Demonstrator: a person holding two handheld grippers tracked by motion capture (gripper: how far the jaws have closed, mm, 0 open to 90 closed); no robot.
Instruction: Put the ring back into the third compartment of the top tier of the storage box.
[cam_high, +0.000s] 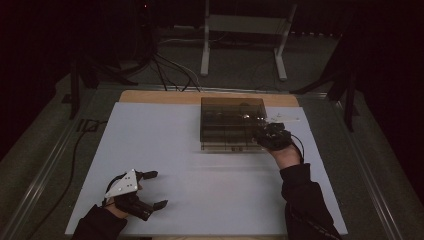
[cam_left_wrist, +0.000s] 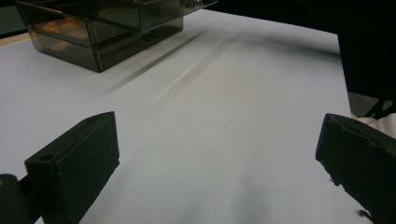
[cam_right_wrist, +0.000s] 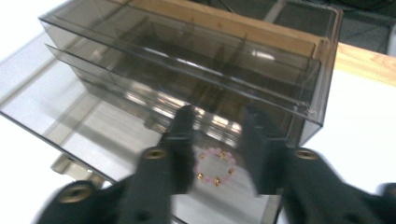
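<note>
We have the right gripper (cam_right_wrist: 215, 147) over the pulled-out lower drawer (cam_right_wrist: 93, 126) of the smoked-plastic drawer organiser (cam_high: 232, 122), at the right front corner of the box in the high view. Its jaws stand parted, and the pink bead bracelet (cam_right_wrist: 215, 167) lies flat on the drawer floor between them, touched by neither pad as far as we can tell (the jaw edges are blurred). The bracelet appears released into the drawer's front compartment.

The left gripper (cam_high: 152, 189) rests near the front left of the white table (cam_high: 165, 145), jaws wide apart with nothing between them, well away from the organiser.

To finish this step well, in our judgement:

1. Lift the right gripper straight up until both jaw tips clear the drawer walls; a sideways pull could catch the bracelet and drag it out.
2. Keep the jaws parted while rising.
3. Check that no bead lies over a divider before the drawer is pushed in.
4. Push on the drawer front squarely; the box is light and may slide, so the left gripper could brace it.
</note>
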